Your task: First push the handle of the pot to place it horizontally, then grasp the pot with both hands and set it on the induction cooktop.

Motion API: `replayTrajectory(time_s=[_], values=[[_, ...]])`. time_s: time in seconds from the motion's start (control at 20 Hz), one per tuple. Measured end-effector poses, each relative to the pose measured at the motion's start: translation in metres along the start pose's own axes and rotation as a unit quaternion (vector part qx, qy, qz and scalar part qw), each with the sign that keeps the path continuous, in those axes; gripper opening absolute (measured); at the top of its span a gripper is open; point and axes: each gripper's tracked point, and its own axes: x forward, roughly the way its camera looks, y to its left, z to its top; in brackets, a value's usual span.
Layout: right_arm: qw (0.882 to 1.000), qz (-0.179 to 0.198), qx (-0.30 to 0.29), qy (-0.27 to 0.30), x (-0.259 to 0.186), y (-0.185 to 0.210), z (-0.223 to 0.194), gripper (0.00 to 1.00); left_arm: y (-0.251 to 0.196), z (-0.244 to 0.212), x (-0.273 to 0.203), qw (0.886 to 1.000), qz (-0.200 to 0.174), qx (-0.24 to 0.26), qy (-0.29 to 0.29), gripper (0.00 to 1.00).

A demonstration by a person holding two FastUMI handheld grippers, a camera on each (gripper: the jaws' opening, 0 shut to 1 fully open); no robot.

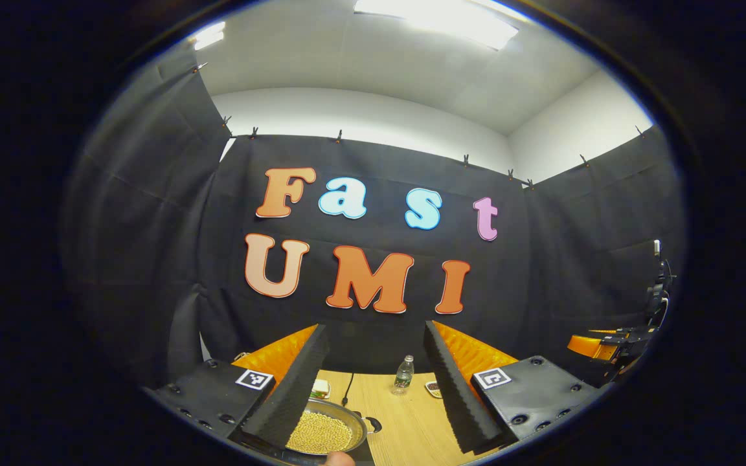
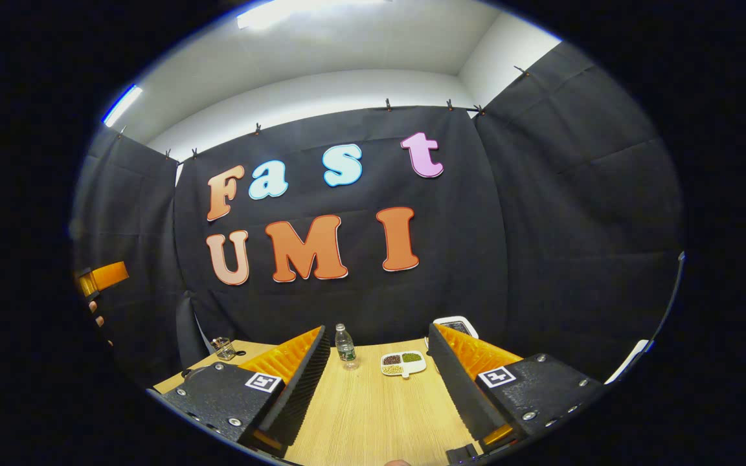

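In the left gripper view, the left tongs (image 1: 373, 388) hang above the wooden counter (image 1: 405, 421) with their two ribbed black fingers (image 1: 292, 388) spread wide and nothing between them. Down at the bottom edge, partly behind the left-hand finger, sits the pot (image 1: 327, 430), a shallow metal pan filled with pale yellow beans; it rests on a dark flat surface that looks like the induction cooktop (image 1: 269, 450), though too little of it shows to be sure. A short black handle (image 1: 373, 424) sticks out from the pot's right rim. Farther back on the counter stand a small water bottle (image 1: 403, 375), a black cable (image 1: 348, 388) and the edge of a little dish (image 1: 434, 388). At the far right edge, the right tongs (image 1: 612, 346) show as an orange and black shape held up in the air, well apart from the pot. In the right gripper view, the right tongs (image 2: 376, 388) are likewise opened wide and empty over bare wood. Between the fingers, toward the back wall, stand the water bottle (image 2: 345, 346) and a white divided dish (image 2: 403, 364) holding dark, green and pale beans. A small glass jar (image 2: 222, 348) sits at the counter's left corner, and a white device (image 2: 456, 325) peeks over the right-hand finger.
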Motion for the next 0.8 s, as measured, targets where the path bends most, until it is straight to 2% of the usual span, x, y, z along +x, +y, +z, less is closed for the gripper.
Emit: replayTrajectory(time_s=[0.25,0.8], values=[[1.000,0.017,-0.004,-0.001,0.000,0.016,0.002,0.95,0.005,-0.006,0.000,1.000,0.000,-0.005,0.008,0.97],[1.000,0.022,-0.006,-0.017,0.001,0.022,0.012,0.95,-0.002,-0.014,0.004,1.000,-0.011,-0.007,0.021,0.97]])
